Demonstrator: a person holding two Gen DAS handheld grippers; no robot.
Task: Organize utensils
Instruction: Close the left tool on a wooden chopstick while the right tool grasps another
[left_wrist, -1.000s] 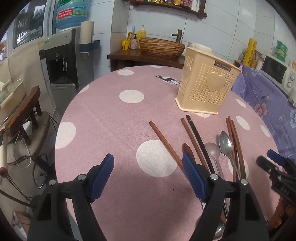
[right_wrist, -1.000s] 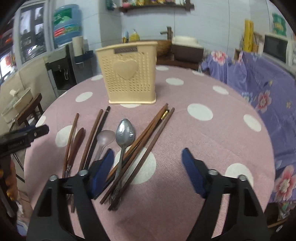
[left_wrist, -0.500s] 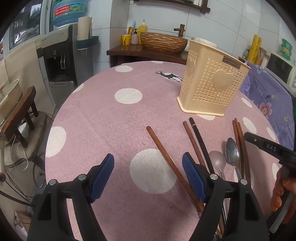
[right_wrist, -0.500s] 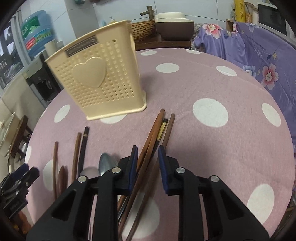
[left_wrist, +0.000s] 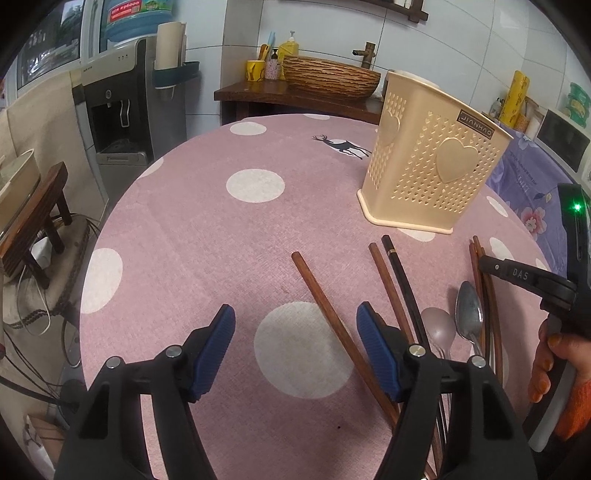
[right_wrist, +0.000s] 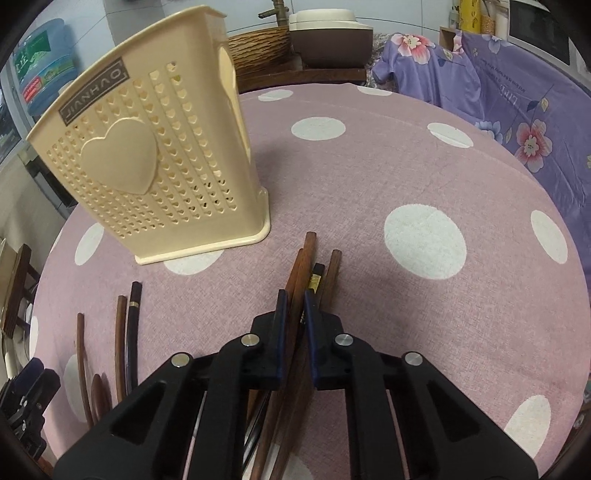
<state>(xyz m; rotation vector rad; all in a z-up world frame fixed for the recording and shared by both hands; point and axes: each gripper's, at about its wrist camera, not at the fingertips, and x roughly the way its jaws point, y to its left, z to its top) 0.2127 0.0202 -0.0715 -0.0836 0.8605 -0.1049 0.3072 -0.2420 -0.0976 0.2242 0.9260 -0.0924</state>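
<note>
A cream perforated utensil holder (left_wrist: 432, 166) stands on the pink dotted table; it also shows in the right wrist view (right_wrist: 147, 170). Brown chopsticks (left_wrist: 332, 325), a black chopstick (left_wrist: 404, 284) and two metal spoons (left_wrist: 469, 310) lie in front of it. My left gripper (left_wrist: 295, 350) is open and empty, low over the table, its right finger beside a brown chopstick. My right gripper (right_wrist: 295, 314) is shut on brown chopsticks (right_wrist: 301, 266) that lie beside a black one (right_wrist: 316, 277). More chopsticks (right_wrist: 125, 332) lie at the left.
The round table (left_wrist: 221, 229) has its edge close on the left, with a stool (left_wrist: 33, 221) and a water dispenser (left_wrist: 122, 110) beyond. A purple flowered cloth (right_wrist: 517, 103) lies behind the table at the right. A woven basket (left_wrist: 328, 75) sits on the back counter.
My right gripper has moved down and forward over the right bunch of chopsticks and closed from wide open to shut on them. My left gripper has drifted slightly and stays open.
</note>
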